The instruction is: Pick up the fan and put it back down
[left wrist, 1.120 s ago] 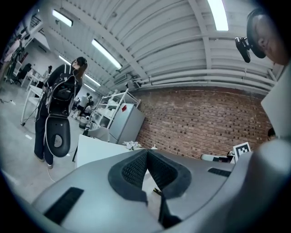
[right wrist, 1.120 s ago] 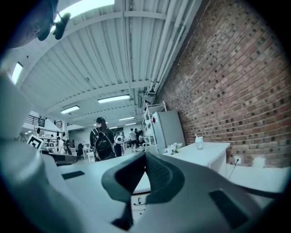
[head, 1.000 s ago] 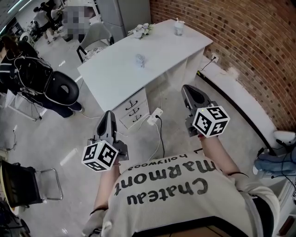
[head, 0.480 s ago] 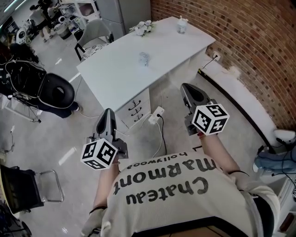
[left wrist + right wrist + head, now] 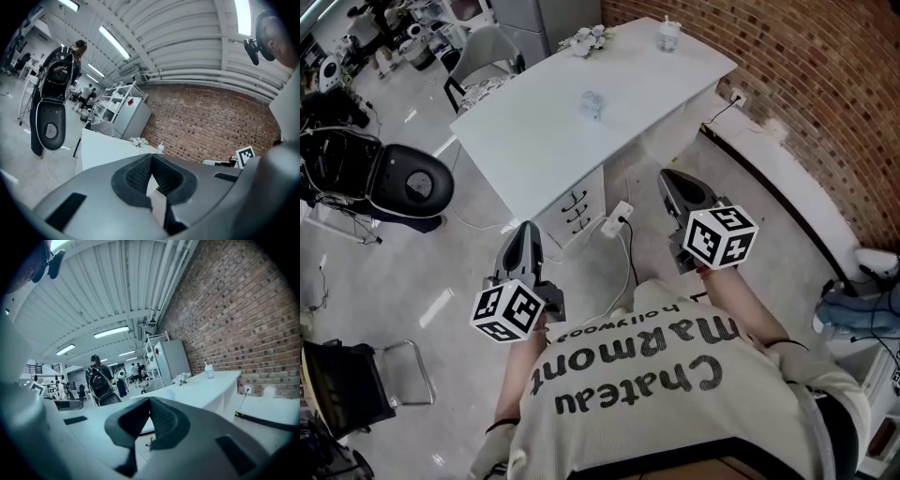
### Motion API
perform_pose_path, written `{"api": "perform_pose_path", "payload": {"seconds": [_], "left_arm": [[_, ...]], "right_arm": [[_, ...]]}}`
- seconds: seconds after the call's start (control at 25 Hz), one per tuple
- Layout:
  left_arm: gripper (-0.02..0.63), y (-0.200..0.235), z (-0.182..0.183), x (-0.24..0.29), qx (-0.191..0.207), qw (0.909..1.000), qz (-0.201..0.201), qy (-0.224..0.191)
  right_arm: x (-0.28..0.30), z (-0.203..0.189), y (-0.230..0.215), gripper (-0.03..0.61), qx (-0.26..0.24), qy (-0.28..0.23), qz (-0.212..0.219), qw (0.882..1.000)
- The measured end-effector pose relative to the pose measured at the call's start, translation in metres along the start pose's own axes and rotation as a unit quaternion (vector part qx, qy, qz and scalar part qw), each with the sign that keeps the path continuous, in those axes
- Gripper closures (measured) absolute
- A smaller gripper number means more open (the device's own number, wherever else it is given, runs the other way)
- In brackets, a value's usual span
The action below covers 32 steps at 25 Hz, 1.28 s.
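Fan (image 5: 592,104), likely the small pale thing near the middle of the white table (image 5: 525,150), well apart from both grippers. Left gripper (image 5: 527,232) and right gripper (image 5: 672,179) pressed together, pinching nothing. Written on the shirt (image 5: 675,394): "Chateau Marmont hollywood".

The small pale fan (image 5: 592,104) stands near the middle of the white desk (image 5: 525,150).

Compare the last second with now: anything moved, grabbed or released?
The head view has crept toward the white desk, and the black chair looms larger at left. Left tongs and right tongs stay shut and empty, held out front. Nothing grabbed or released.
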<state>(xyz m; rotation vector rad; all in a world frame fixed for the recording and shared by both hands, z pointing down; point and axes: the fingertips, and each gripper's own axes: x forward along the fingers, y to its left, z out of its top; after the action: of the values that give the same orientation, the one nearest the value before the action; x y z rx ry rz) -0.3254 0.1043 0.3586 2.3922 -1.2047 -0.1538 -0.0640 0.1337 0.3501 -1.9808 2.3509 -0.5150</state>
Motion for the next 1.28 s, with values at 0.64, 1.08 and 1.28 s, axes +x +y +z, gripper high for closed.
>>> {"api": "perform_pose_path", "payload": {"seconds": [0.64,1.08,1.28], "left_arm": [[0.612,0.012,0.001,0.033,-0.004,0.9999,0.008,0.010],[0.612,0.016,0.032,0.095,0.007,0.9998,0.011,-0.018],[0.612,0.019,0.046,0.130,0.007,0.9993,0.023,-0.030]], "right_arm": [[0.032,-0.008,-0.016,0.575,0.012,0.019,0.005,1.000],[0.087,0.019,-0.046,0.575,0.009,0.013,0.026,1.000],[0.127,0.043,-0.065,0.575,0.003,0.008,0.045,0.999]]}}
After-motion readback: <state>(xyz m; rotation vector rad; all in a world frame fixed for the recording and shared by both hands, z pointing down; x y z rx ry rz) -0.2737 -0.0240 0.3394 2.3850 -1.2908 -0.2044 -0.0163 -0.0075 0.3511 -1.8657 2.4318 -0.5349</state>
